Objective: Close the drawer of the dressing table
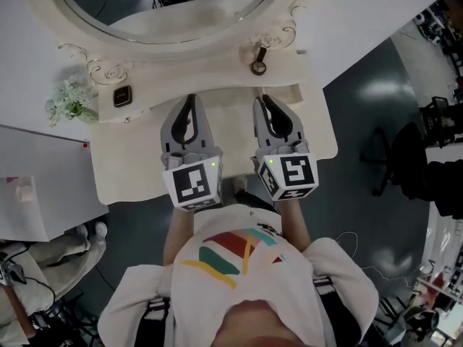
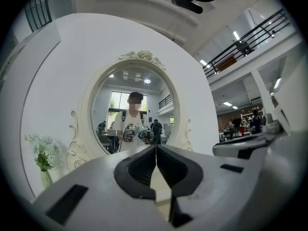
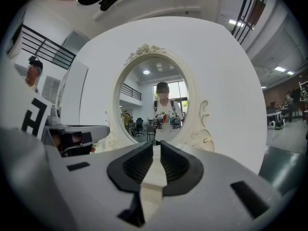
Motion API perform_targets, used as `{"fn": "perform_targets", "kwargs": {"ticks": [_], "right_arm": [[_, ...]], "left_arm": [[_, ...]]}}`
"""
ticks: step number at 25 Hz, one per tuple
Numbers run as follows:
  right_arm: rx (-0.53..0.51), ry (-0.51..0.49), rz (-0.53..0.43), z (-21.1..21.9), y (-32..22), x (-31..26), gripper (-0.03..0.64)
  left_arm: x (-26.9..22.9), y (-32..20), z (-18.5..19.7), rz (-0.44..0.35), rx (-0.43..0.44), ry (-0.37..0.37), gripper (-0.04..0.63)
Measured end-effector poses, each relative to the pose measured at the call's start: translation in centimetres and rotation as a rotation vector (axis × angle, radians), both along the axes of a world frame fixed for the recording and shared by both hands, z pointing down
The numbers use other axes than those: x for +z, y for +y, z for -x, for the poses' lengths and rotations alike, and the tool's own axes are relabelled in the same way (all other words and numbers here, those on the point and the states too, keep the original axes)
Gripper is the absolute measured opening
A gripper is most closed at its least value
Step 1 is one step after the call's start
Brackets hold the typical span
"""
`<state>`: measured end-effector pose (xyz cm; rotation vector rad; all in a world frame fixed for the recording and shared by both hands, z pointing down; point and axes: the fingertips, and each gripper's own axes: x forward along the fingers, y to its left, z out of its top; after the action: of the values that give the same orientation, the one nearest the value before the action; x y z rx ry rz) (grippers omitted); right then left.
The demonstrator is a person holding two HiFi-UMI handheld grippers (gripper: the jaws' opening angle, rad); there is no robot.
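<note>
Above 1 dressing table [image 1: 217,67] hover 2 grippers: left gripper [image 1: 191,100] jaws pressed together, right gripper [image 1: 263,100] jaws opening, nothing between.

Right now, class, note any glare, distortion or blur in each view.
Head view: soft glare on the grey floor, little bending. Left gripper view: fisheye bows the wall around the mirror, corners black. Right gripper view: same bowing; ceiling lights blow out.

Right gripper [image 3: 154,149]: jaws opening, narrow gap, nothing between them. Oval mirror [image 3: 138,93] dead ahead, ornate frame [image 3: 144,49], reflecting a person [image 3: 164,110]. Left gripper [image 3: 72,136] at left edge.
</note>
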<state>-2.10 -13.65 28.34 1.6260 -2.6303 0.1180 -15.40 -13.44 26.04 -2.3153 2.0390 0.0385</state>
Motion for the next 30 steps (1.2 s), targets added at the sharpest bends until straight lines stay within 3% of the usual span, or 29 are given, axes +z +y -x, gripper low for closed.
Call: {"fn": "perform_targets", "kwargs": {"ticks": [9, 18, 30], "right_arm": [[0.068, 0.071, 0.107, -6.0, -1.9, 5.6, 0.078], [0.121, 0.145, 0.276, -11.1, -3.4, 13.9, 0.097], [0.148, 0.212, 0.478, -14.2, -4.0, 23.9, 0.112]], "left_arm": [[2.4, -2.1, -4.5, 0.069, 0.062, 0.019, 0.006], [4.6, -3.9, -7.8, 0.102, 0.093, -0.001, 0.008], [7.4, -6.0, -9.9, 0.163, 0.103, -0.026, 0.008]]}}
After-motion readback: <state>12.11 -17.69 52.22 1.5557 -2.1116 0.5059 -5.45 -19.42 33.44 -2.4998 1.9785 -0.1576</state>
